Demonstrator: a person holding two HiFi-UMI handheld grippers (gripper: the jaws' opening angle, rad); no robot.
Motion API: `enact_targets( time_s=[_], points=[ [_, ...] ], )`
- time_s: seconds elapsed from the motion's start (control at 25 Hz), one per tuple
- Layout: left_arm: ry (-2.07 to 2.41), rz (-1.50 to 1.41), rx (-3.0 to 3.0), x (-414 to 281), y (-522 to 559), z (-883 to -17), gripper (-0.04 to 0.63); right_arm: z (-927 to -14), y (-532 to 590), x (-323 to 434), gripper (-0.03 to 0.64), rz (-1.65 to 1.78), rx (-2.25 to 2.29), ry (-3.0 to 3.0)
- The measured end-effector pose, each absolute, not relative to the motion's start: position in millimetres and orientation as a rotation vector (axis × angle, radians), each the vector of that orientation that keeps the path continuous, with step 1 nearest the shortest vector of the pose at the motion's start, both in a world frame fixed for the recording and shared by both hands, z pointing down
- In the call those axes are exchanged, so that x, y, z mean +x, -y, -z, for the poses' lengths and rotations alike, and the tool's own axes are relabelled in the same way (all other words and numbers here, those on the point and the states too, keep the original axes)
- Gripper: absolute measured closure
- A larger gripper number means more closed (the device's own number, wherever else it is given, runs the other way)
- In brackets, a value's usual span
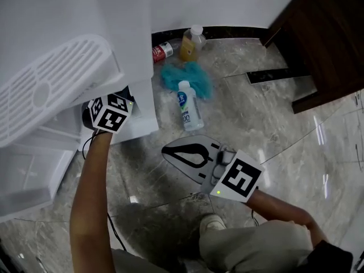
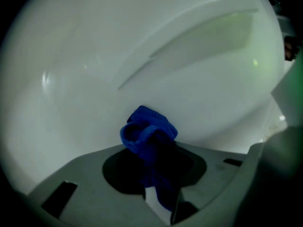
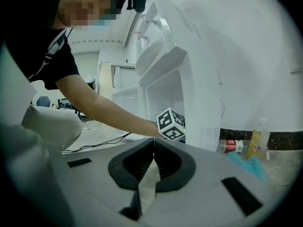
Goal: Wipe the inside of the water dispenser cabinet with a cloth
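Blue cloth [image 2: 149,131], white cabinet [image 2: 142,56], teal rag [image 1: 193,75], grey marbled floor [image 1: 273,129]

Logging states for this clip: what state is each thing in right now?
Left tool, shut on blue cloth.
Right tool, shut, empty.
Cabinet, door open.
Clear bottle, lying, capped.
Yellow bottle, upright, capped.
Red can, lying.
Teal cloth, crumpled.
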State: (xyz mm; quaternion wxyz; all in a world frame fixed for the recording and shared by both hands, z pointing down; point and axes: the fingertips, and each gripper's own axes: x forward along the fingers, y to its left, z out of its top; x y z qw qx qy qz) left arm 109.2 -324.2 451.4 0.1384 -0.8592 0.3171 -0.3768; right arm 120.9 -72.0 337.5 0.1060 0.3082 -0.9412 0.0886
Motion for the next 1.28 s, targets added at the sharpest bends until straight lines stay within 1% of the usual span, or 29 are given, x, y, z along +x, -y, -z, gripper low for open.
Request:
enact_targets(
  time_s=[0.28, 0.6, 0.76, 0.96, 1.28],
  points=[
    [-0.899, 1.006, -2.48, 104, 279, -460, 0.485, -342, 68, 118, 0.618, -0.273, 0.88, 2.768],
    [-0.922, 1.15, -2.5, 109, 320, -461, 0.485, -345, 67, 104, 0.618, -0.256, 0.823, 2.765],
    [-1.008, 1.053, -2.65, 104, 314, -460, 0.485, -346, 64, 102, 0.618, -0.274, 0.822, 2.777],
    [-0.915, 1.0, -2.737, 93, 281, -454, 0.483, -348, 66, 104, 0.618, -0.401, 0.851, 2.824],
    [-0.78, 0.858, -2.714, 43, 201, -401, 0.483, -343, 98, 89, 0.618, -0.448, 0.909, 2.869]
  ],
)
